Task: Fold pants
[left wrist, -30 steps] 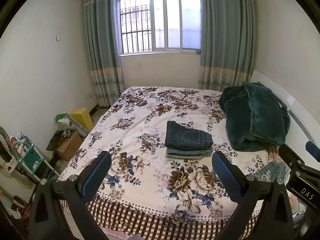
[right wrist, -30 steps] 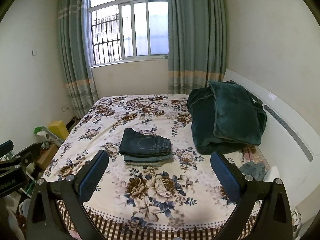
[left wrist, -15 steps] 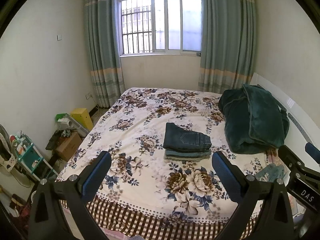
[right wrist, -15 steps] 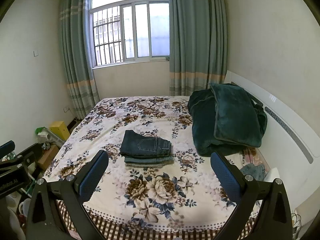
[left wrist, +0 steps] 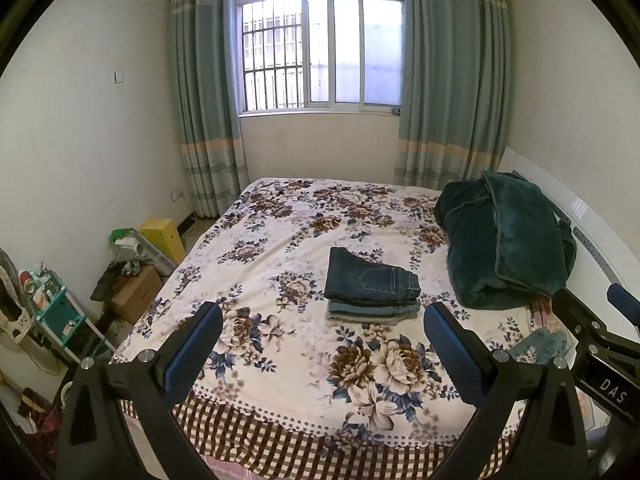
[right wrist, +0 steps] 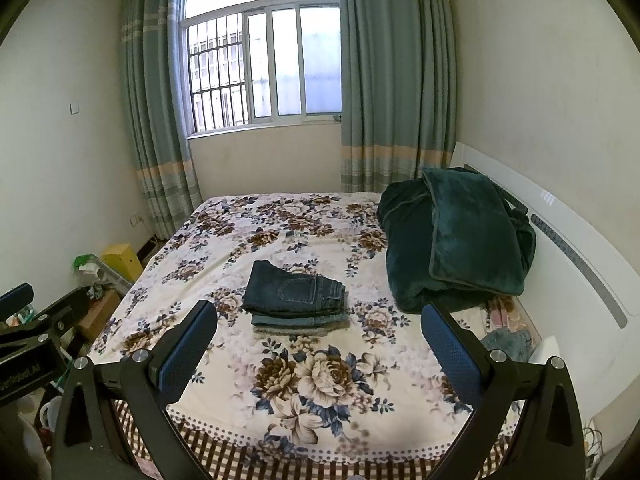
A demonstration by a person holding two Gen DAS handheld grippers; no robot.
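Lying folded on the bed (left wrist: 280, 360), the pants (left wrist: 370, 286) sit well beyond both tools (left wrist: 322, 350) (right wrist: 318, 348), each spread apart, empty.

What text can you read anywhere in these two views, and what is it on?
"DAS": white letters on the body of the right tool, seen at the left camera's right edge.
Label on the body of the left tool, at the right camera's left edge: cut off and blurred; ends in something like "robot.AI", not surely readable.
Items on the teal shelf: too small to read.
No text shows on the folded pants.
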